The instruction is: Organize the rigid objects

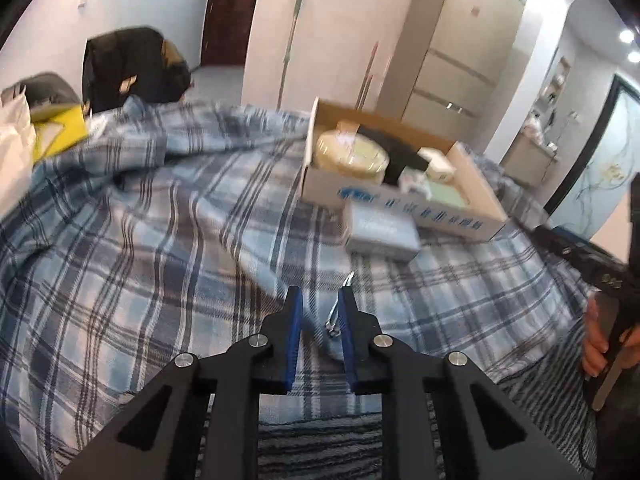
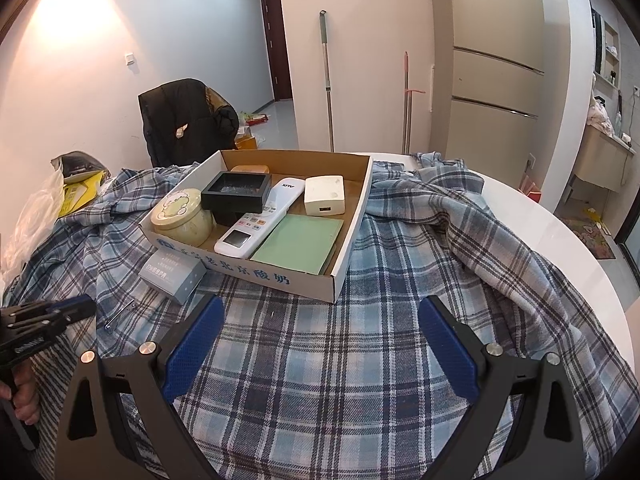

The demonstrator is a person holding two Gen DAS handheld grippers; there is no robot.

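A small metal clipper (image 1: pixel 335 316) (image 2: pixel 120 314) lies flat on the plaid cloth (image 2: pixel 320 360). My left gripper (image 1: pixel 320 296) (image 2: pixel 80 306) hovers just over it, jaws a narrow gap apart, and the pads (image 1: pixel 294 332) grip nothing. My right gripper (image 2: pixel 322 308) stands wide open over bare cloth in front of the cardboard box (image 2: pixel 312 280) (image 1: pixel 460 220). The box holds a round cream tin (image 2: pixel 182 216), a black square case (image 2: pixel 236 192), a white remote (image 2: pixel 256 224), a white adapter (image 2: pixel 324 196) and a green booklet (image 2: pixel 298 244). A small grey carton (image 2: pixel 172 276) (image 1: pixel 380 228) rests against the box's front left corner.
The cloth covers a round white table (image 2: pixel 560 240) whose bare rim shows at the right. A chair with a black jacket (image 2: pixel 188 120) stands behind, and a yellow packet (image 2: pixel 78 196) and plastic bag (image 2: pixel 28 216) lie at the far left. A hand (image 1: pixel 596 340) holds the right gripper's handle.
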